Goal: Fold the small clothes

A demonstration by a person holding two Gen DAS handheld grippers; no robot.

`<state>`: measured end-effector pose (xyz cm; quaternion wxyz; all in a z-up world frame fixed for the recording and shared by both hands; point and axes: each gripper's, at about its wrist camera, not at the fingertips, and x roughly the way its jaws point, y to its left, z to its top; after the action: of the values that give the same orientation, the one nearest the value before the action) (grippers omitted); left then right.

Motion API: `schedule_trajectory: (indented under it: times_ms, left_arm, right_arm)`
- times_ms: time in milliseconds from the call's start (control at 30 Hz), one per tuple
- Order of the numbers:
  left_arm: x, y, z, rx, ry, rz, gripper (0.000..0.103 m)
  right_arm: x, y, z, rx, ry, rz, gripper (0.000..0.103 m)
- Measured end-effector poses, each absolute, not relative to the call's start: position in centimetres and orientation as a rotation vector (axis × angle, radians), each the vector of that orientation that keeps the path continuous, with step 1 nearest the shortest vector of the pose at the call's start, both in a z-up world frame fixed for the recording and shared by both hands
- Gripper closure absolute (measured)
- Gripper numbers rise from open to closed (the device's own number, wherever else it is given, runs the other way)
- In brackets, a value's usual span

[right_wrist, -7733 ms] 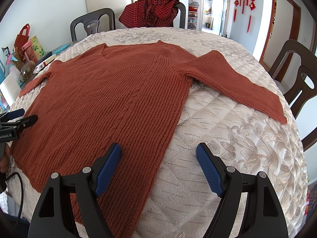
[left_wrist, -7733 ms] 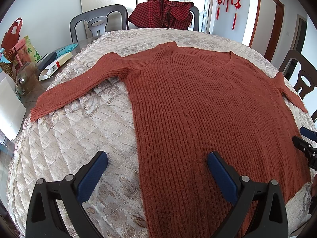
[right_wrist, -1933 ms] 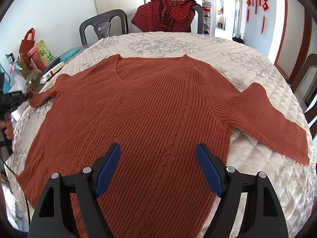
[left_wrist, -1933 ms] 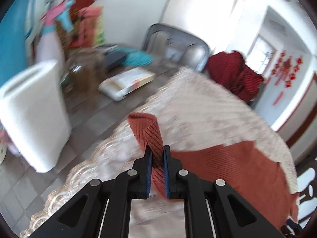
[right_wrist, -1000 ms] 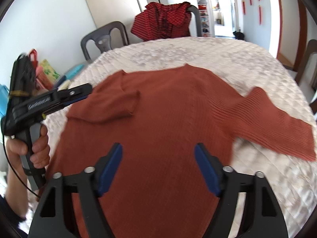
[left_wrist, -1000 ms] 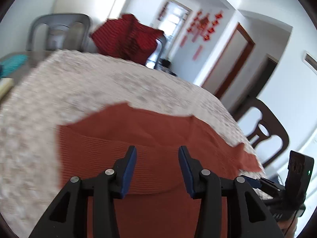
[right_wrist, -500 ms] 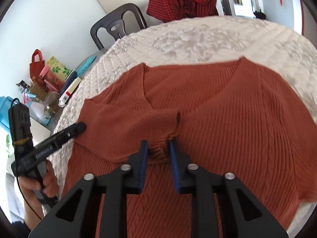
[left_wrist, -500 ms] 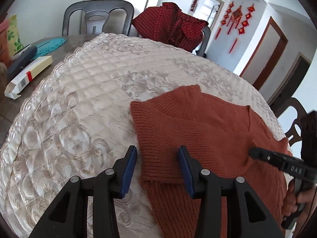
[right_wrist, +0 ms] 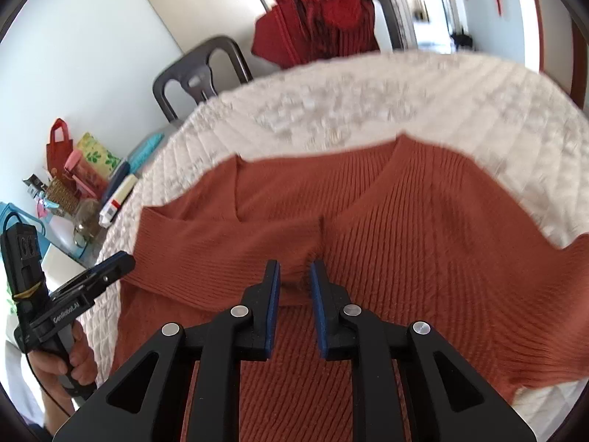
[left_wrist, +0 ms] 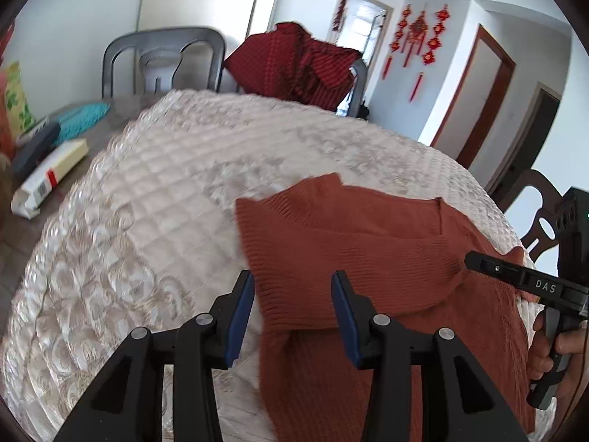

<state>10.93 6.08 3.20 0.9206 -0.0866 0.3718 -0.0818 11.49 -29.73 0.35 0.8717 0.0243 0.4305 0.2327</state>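
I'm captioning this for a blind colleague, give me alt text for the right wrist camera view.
The right gripper pinches the cuff of the rust-red ribbed knit sweater, whose one sleeve is folded across its chest, on a cream quilted table cover. At left, a hand holds the left gripper at the sweater's edge.

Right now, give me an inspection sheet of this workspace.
Surface: quilted cream cover on the table.
Job's things: rust sweater flat, left sleeve folded across the chest.
Clutter: white carton, red bag, basket at the table's edge.
Grippers: left hand-held gripper open over the sleeve; right hand-held gripper pinching the cuff, jaws just eased slightly.
Cables: black lead by the left hand.
Surroundings: grey chair, red garment on another chair.
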Motion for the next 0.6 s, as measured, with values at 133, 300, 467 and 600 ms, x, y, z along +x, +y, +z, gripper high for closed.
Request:
schedule_trajectory:
  times_ms: [133,300,467,600]
  left_arm:
    - [11.9,5.4,2.3,-0.171,0.793,-0.199,0.061]
    - [11.7,5.6,1.4,-0.144,0.846,-0.181,0.064]
    - [12.4,6.1,2.5,-0.149,0.823,-0.183,0.064]
    - [14.9,5.3,3.2,-0.121,0.804,-0.186,0.064]
  right_arm:
    - [10.8,-28.9,0.5,0.047,0.875,0.514,0.086]
    - [10.5,-28.5,-1.3,-0.024,0.94,0.481,0.087]
    - [9.4,-28.9,-0.2,-0.071,0.918,0.422,0.087]
    - [10.3,-27.8,0.5,-0.051,0.892,0.434,0.086]
